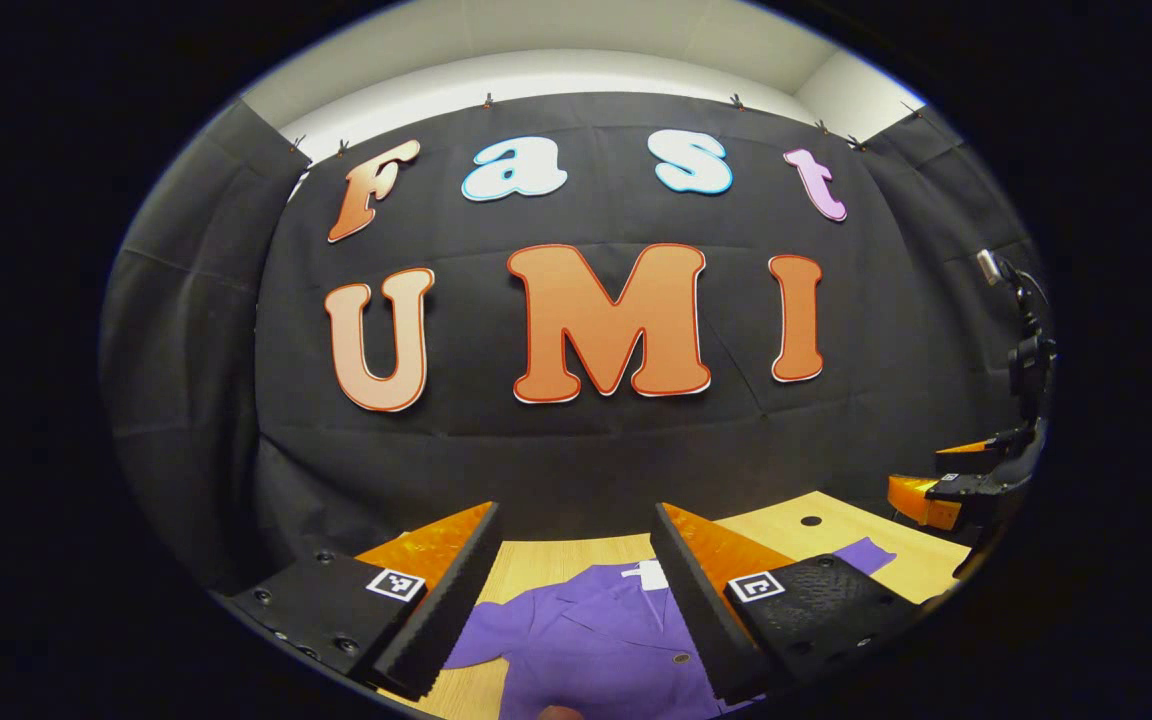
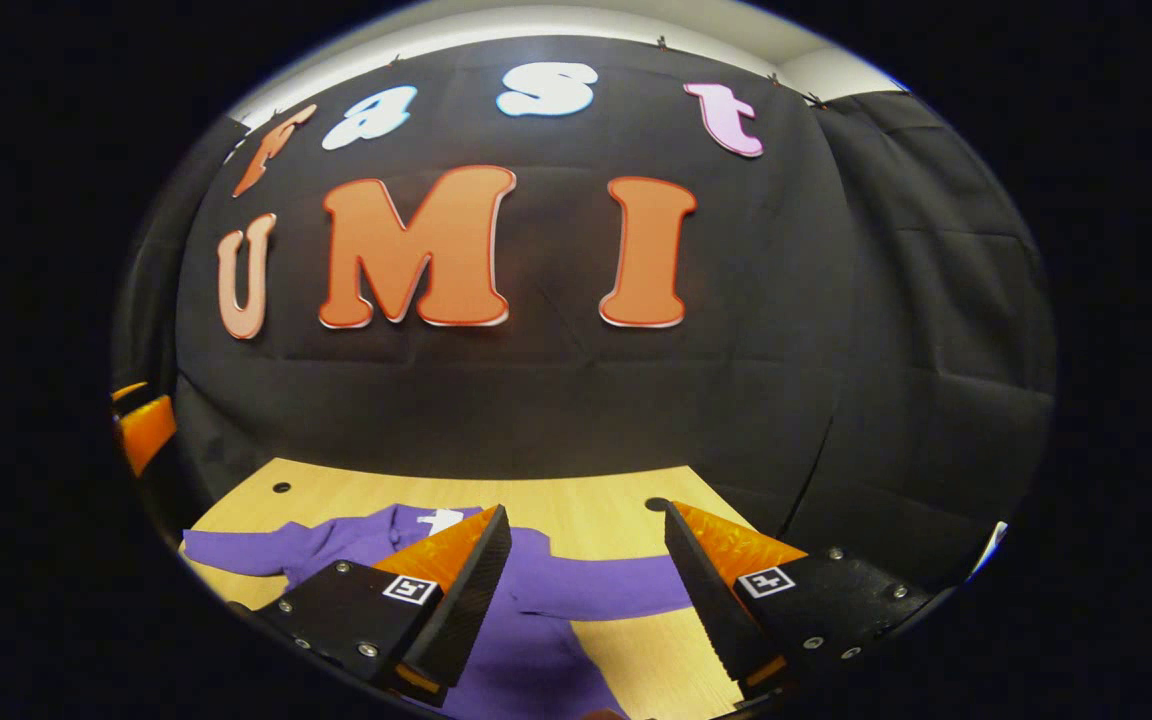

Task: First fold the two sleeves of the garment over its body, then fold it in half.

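Two sleeves: both lie spread out to the sides of the purple garment [image 2: 526, 640], so I judge neither fold is made yet.
Garment: it lies flat on the wooden counter [image 2: 596, 510], collar toward the booth wall at 12 o'clock; in the left gripper view it sits between and below my left fingers.
Right sleeve: [image 2: 606, 595] runs out toward 3 o'clock, passing between my right fingers in the right gripper view.
Left sleeve: [image 2: 236, 550] stretches off toward 9 o'clock, near the counter edge.
Left fingers: [image 1: 576, 590] spread wide, nothing between them, held above the cloth.
Right fingers: [image 2: 586, 590] likewise wide apart and empty, above the counter; I cannot tell how far above.
Other gripper: my right one [image 1: 956, 480] shows at 3 o'clock in the left gripper view, clear of the garment.
Risk, thin grip: if I come down too shallow I may pinch only the top layer, and the sleeve could slip out mid-fold.
Risk, dragging: closing too deep or pulling sideways may tow the whole body across the smooth counter and skew it.
Risk, bunching: a sleeve gripped mid-length instead of near the cuff will likely fold with a crumple.
Risk, collision: both grippers working toward the middle could knock together.
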`<state>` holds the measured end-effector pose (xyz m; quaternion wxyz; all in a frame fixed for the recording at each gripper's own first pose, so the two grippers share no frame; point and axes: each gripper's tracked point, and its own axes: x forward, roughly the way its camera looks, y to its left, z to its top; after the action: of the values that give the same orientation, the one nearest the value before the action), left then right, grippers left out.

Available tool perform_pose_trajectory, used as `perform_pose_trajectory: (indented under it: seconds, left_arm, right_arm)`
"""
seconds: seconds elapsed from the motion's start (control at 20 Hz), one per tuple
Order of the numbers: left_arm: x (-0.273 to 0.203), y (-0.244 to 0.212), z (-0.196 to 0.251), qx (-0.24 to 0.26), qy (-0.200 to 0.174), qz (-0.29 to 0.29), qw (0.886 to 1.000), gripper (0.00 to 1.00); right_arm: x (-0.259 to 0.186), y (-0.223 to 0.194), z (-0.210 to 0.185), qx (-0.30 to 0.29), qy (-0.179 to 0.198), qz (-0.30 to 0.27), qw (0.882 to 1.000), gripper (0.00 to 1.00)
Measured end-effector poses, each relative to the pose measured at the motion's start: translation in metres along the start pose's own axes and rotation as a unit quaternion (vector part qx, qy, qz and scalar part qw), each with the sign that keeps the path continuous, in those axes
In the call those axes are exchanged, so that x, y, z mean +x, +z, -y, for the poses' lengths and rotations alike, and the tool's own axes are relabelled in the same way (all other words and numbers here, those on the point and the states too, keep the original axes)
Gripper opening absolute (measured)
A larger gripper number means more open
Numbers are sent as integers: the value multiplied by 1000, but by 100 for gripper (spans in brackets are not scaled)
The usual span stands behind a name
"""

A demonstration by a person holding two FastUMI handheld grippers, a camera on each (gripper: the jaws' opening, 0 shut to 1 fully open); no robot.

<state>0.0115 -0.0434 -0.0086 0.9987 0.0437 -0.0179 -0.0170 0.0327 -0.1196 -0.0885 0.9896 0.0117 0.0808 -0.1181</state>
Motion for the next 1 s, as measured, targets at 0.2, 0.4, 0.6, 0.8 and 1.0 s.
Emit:
perform_pose_trajectory:
  seconds: [0.2,0.4,0.6,0.8,1.0]
  left_arm:
    - [0,0,2,5,8,-2,1000,94]
    - [1,-4,5,8,17,-9,1000,94]
    - [3,-7,8,14,25,-19,999,97]
    - [4,-15,9,19,37,-33,999,97]
    - [4,-25,7,23,52,-53,997,96]
  right_arm:
    - [27,-34,44,8,-37,-56,998,93]
    - [51,-66,84,7,-62,-115,991,94]
    - [85,-104,115,22,-71,-184,980,94]
    - [110,-145,142,24,-72,-257,963,94]
    - [135,-189,155,23,-59,-330,942,94]
